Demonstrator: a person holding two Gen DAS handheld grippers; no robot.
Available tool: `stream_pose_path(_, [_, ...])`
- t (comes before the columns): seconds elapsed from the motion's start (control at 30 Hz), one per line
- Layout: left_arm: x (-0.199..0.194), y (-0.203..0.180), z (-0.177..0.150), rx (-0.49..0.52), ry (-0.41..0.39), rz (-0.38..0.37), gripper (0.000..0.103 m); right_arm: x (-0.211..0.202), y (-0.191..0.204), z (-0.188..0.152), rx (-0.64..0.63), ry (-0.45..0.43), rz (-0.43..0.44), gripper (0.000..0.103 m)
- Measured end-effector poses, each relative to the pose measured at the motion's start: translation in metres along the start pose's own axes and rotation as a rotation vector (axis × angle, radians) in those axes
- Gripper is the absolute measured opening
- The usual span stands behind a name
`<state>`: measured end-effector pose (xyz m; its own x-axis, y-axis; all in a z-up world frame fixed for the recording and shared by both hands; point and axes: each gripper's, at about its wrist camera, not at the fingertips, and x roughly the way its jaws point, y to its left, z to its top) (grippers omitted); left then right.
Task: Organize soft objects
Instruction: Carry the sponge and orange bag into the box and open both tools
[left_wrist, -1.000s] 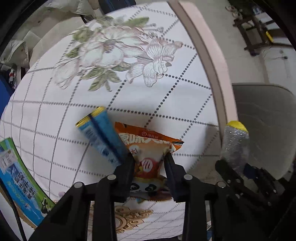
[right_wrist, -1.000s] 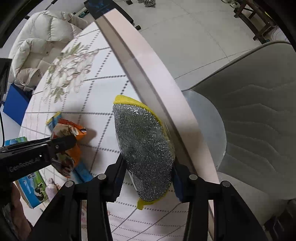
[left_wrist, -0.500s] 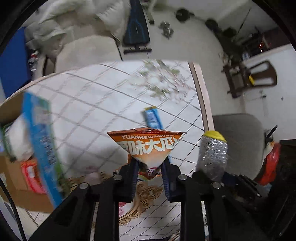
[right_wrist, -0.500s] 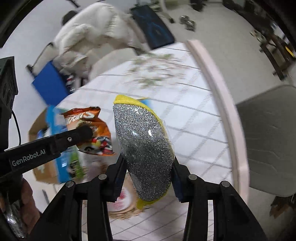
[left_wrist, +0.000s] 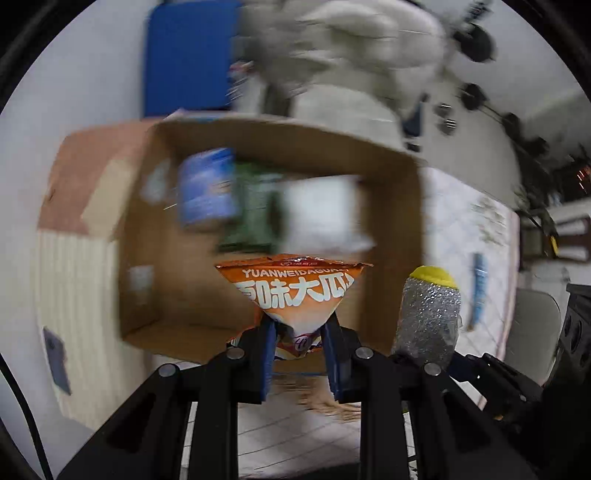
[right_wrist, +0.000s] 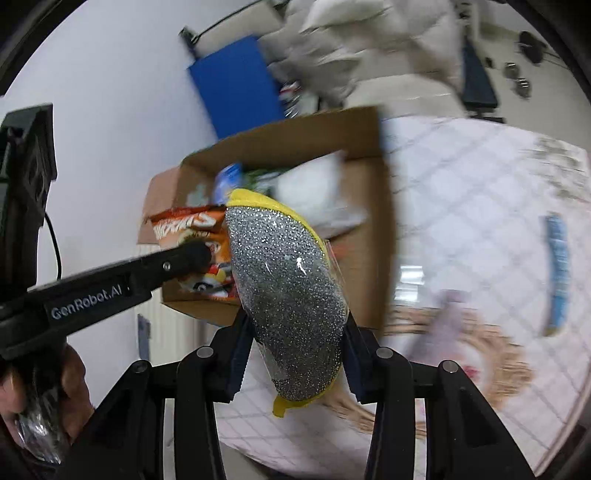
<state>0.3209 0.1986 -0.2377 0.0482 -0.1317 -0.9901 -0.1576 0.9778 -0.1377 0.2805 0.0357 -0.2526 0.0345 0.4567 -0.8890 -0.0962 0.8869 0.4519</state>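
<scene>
Left gripper (left_wrist: 299, 332) points steeply down, its fingers (left_wrist: 266, 343) pinching the lower corner of an orange snack bag (left_wrist: 295, 291). The bag stands upright above the fingers, printed face toward the camera, over the near wall of an open cardboard box (left_wrist: 391, 236). In the right wrist view a hand (right_wrist: 70, 384) grips the handle of this gripper at lower left, and its black body reaches in toward the bag from the left.

Right gripper (right_wrist: 293, 354) tilts downward, fingers (right_wrist: 240, 354) clamped on the lower part of a silver glitter sponge (right_wrist: 288, 295) with a yellow backing. The sponge rises tilted to the left, clear of the bench, and covers part of the box behind it. In the left wrist view it sits just right of the snack bag, the two apart.

Beyond the held items, the cardboard box stands at the left end of the bench (right_wrist: 480, 177), flaps folded outward. Inside lie a blue packet (left_wrist: 207, 188), something green and a white item, all too blurred to identify. To the right, a blue wrapper (right_wrist: 557, 266) lies flat on the checked cloth covering the bench. Farther off, a blue panel (left_wrist: 188, 55) leans at the wall, with a pale padded jacket (left_wrist: 343, 40) to its right.
</scene>
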Motion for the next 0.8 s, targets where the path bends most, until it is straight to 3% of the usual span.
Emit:
stream_pose_path(0.13, [0.028,0.054,0.021,-0.047,0.082,0.043,0.021,0.062,0.054,0.014,-0.017,0.060,-0.015,0.046])
stream_pose_path(0.27, [0.064,0.084,0.037,-0.054,0.186,0.043,0.021,0.108,0.079,0.028,-0.024,0.088,-0.066,0.046])
stream_pose_path(0.43, [0.108,0.096,0.044,-0.057,0.320,0.033,0.021,0.152,0.077,0.043,0.009,0.140,-0.117,0.046])
stream_pose_path(0.8, [0.137,0.111,0.039,-0.062,0.406,0.043,0.023,0.196,0.073,0.050,0.054,0.193,-0.146,0.047])
